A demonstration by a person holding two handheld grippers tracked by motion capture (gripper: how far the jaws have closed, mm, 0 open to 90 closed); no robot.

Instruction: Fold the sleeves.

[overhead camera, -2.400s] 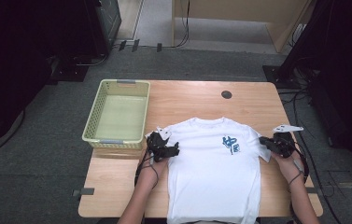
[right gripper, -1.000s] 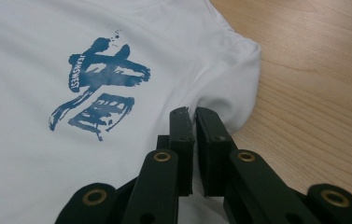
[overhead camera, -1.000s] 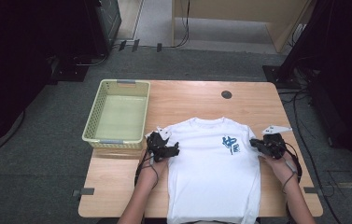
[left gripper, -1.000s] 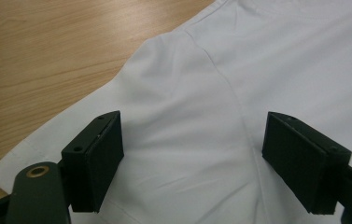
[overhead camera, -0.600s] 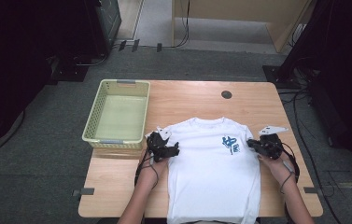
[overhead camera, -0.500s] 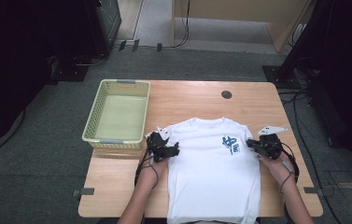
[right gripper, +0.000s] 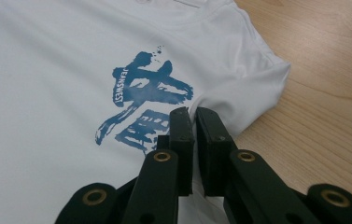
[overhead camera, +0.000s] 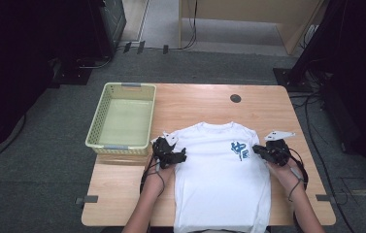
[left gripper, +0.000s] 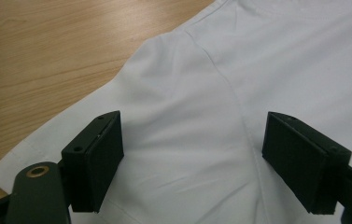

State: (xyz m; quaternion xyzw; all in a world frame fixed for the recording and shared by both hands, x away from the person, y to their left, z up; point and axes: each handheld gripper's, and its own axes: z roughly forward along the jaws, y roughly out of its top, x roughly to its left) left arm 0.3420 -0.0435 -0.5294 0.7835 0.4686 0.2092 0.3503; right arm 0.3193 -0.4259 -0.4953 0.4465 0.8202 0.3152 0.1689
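A white T-shirt (overhead camera: 219,184) with a blue print (overhead camera: 238,149) lies flat on the wooden table (overhead camera: 195,104), collar away from me. My left gripper (overhead camera: 178,156) rests over its left sleeve; in the left gripper view the gripper (left gripper: 192,140) stands open, jaws wide apart above the sleeve cloth (left gripper: 173,93). My right gripper (overhead camera: 259,150) is at the shirt's right side. In the right gripper view the gripper (right gripper: 194,114) is shut on a pinch of the right sleeve (right gripper: 253,88), which is drawn in beside the blue print (right gripper: 145,98).
A pale yellow-green mesh basket (overhead camera: 98,124) sits at the table's left, partly over the edge. A dark round cable hole (overhead camera: 235,98) lies near the far edge. Bare wood (right gripper: 332,93) runs right of the shirt. Dark furniture and cables ring the table.
My right gripper has moved inward to the left with the right sleeve pinched in it, so that sleeve now lies drawn toward the shirt's body. The left gripper has stayed put.
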